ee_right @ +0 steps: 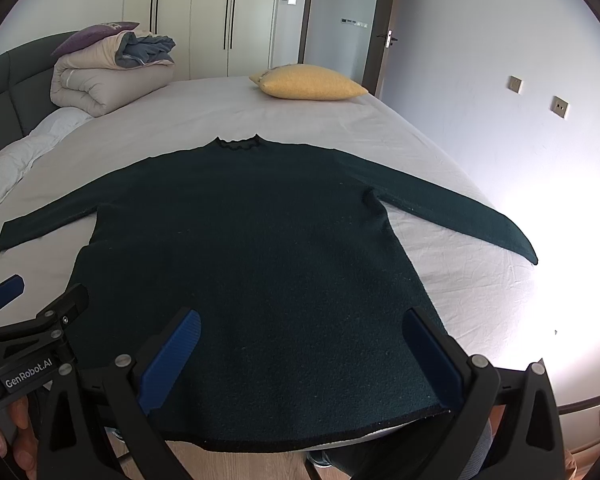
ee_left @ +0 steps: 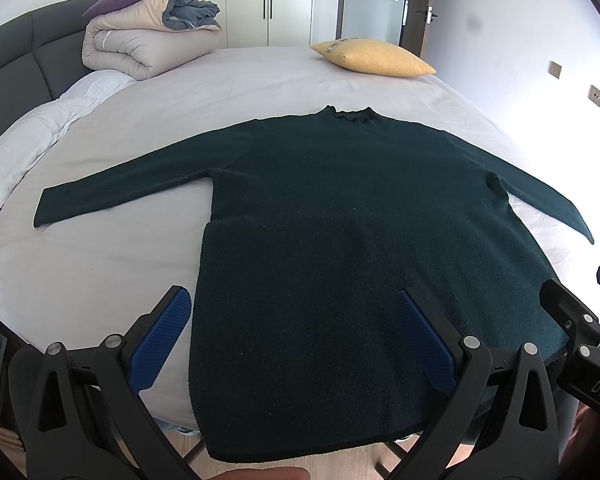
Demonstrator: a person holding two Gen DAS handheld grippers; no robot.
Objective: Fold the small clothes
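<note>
A dark green long-sleeved sweater [ee_left: 340,216] lies flat on the bed, collar away from me, both sleeves spread out, its hem hanging over the near bed edge. It also shows in the right wrist view [ee_right: 252,248]. My left gripper [ee_left: 296,336] is open and empty above the hem's left part, its left finger beside the sweater's left edge. My right gripper [ee_right: 304,356] is open and empty above the hem's right part. The right gripper shows at the right edge of the left wrist view [ee_left: 580,320]; the left gripper shows at the left of the right wrist view [ee_right: 20,312].
The bed sheet [ee_left: 240,88] is light grey. A yellow pillow [ee_left: 374,58] lies at the far edge, a rolled duvet with a purple pillow [ee_left: 140,40] at the far left by the dark headboard [ee_left: 16,72]. Wardrobes and a door stand behind. Wooden floor [ee_right: 236,464] lies below the hem.
</note>
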